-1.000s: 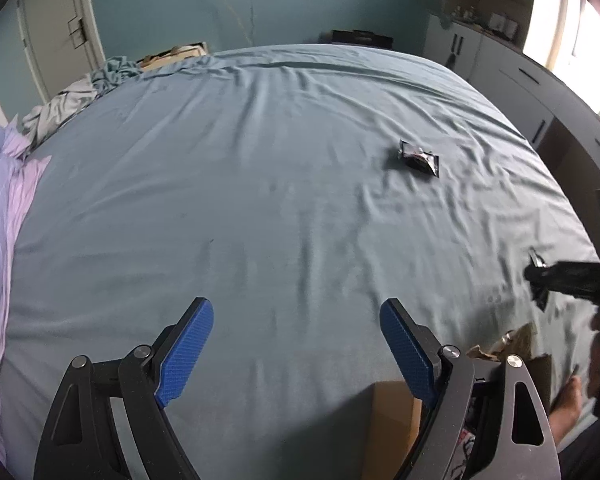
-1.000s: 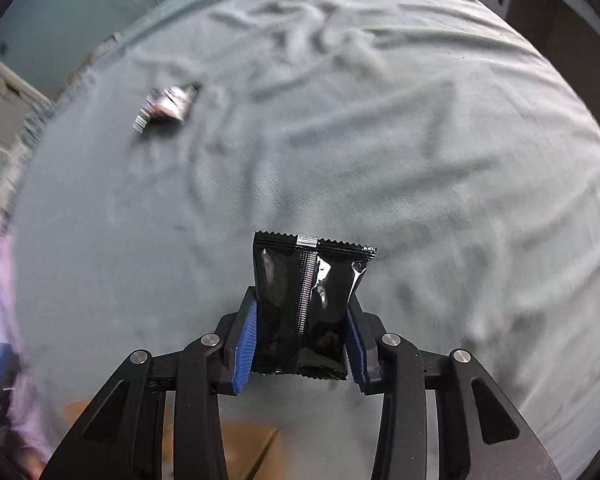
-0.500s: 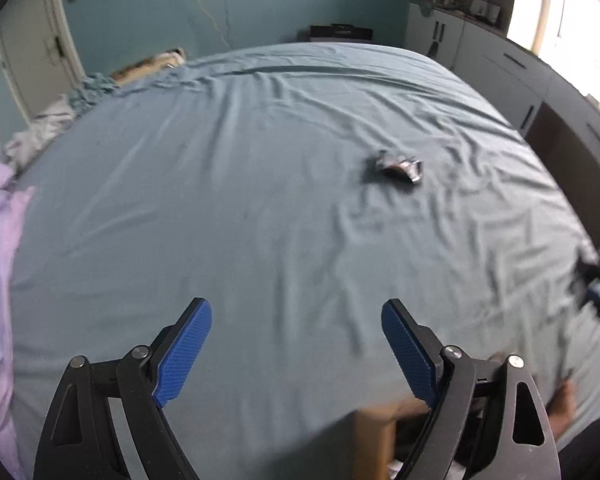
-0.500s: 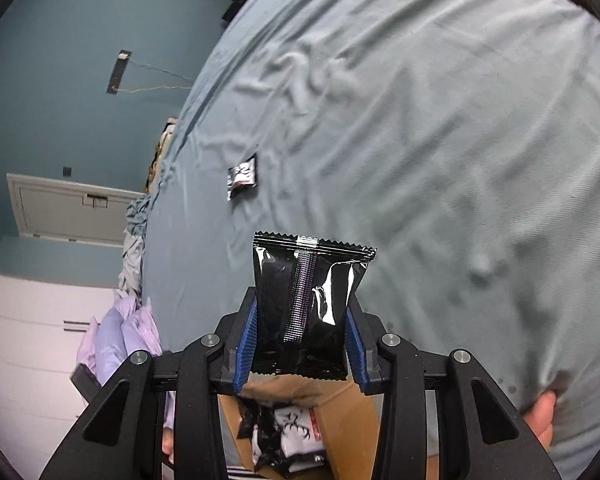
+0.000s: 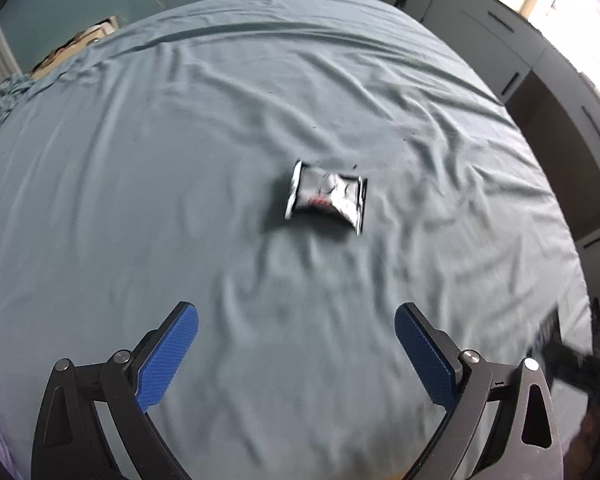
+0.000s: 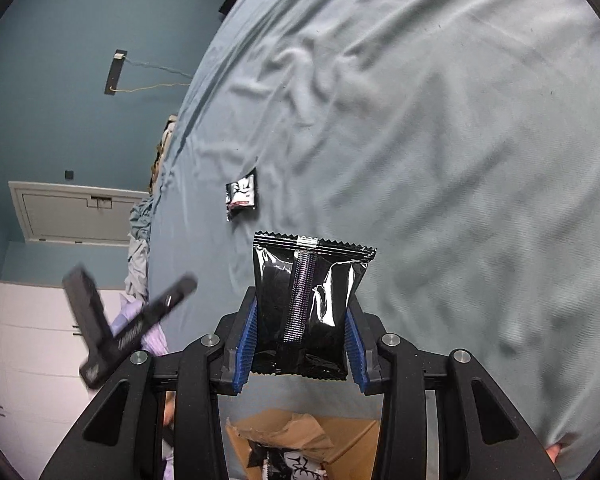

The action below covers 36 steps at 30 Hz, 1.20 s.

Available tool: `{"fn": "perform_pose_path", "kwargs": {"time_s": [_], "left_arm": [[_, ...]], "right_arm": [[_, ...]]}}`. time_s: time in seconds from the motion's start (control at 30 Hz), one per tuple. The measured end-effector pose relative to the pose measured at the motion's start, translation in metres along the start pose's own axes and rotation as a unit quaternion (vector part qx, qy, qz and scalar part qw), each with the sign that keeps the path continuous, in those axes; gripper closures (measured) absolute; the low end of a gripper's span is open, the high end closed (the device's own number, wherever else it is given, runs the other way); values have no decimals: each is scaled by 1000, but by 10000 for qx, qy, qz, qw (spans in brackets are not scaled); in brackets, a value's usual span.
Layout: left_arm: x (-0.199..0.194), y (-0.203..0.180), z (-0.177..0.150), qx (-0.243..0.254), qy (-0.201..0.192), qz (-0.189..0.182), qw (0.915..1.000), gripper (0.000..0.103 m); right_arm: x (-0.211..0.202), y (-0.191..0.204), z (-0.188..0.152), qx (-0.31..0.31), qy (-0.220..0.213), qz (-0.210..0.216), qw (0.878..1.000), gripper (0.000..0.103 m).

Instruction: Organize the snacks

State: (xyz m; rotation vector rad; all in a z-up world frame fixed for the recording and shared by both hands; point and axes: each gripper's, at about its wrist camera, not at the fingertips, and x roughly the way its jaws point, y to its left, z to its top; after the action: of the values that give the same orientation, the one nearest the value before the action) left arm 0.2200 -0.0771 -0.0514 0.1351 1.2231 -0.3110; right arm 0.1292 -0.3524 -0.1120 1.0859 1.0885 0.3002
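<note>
Fingers of left gripper (image 5: 296, 354) opening wide, nothing between them; loose packet (image 5: 326, 197) on bed (image 5: 148, 184) at 12 o'clock. Right gripper (image 6: 302, 346) pinches black packet (image 6: 308, 312) above cardboard box (image 6: 340, 438). Risk: slick foil slips, misses box.

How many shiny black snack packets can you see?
3: one shiny black foil snack packet in the right tool, one lying on the blue-grey bedsheet, one inside the brown cardboard box. More may hide in that box.
</note>
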Motion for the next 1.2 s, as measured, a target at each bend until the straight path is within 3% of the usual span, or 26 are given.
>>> {"fn": "perform_pose_path", "kwargs": {"time_s": [0.23, 0.33, 0.4, 0.47, 0.53, 0.6, 0.63, 0.67, 0.77, 0.87, 1.0, 1.03, 1.1, 1.2], "left_arm": [[48, -30, 52, 107, 51, 252, 9996, 3], [68, -47, 68, 152, 119, 101, 9998, 3], [88, -55, 76, 136, 286, 332, 9989, 3], [96, -56, 80, 103, 197, 552, 9982, 4], [102, -55, 77, 43, 78, 748, 9972, 18], [104, -56, 73, 36, 143, 710, 9974, 35], [100, -58, 70, 87, 109, 657, 9977, 45], [97, -59, 68, 150, 150, 613, 9979, 62], [82, -72, 46, 755, 153, 645, 9949, 81], [57, -80, 10, 1226, 123, 402, 9916, 83], [-5, -69, -30, 1120, -158, -119, 9935, 83], [-35, -64, -46, 1039, -349, -436, 9930, 83], [-90, -60, -81, 1127, -903, -852, 9858, 83], [-141, -54, -131, 1443, -1142, -1190, 9757, 83]], "right_arm": [[-3, 3, 1, -63, -45, -118, 9999, 66], [2, 5, 2, -120, -25, -275, 9995, 66], [4, 4, 3, -106, 10, -320, 9994, 66], [6, 1, 5, -42, 29, -317, 9995, 66], [6, -1, 6, 4, 27, -335, 9994, 66], [5, 0, 7, 2, 17, -295, 9996, 66], [5, 1, 7, -21, -1, -287, 9996, 66], [5, 3, 7, -59, -29, -319, 9995, 66], [6, -3, 8, -28, -179, -540, 9984, 66], [6, -15, 7, 199, -266, -671, 9972, 66], [-1, -22, 3, 268, -455, -968, 9939, 66], [-4, -24, 1, 297, -499, -1077, 9925, 66], [-12, -27, -3, 382, -602, -1215, 9900, 66], [-23, -23, -11, 357, -781, -1342, 9872, 66]]}}
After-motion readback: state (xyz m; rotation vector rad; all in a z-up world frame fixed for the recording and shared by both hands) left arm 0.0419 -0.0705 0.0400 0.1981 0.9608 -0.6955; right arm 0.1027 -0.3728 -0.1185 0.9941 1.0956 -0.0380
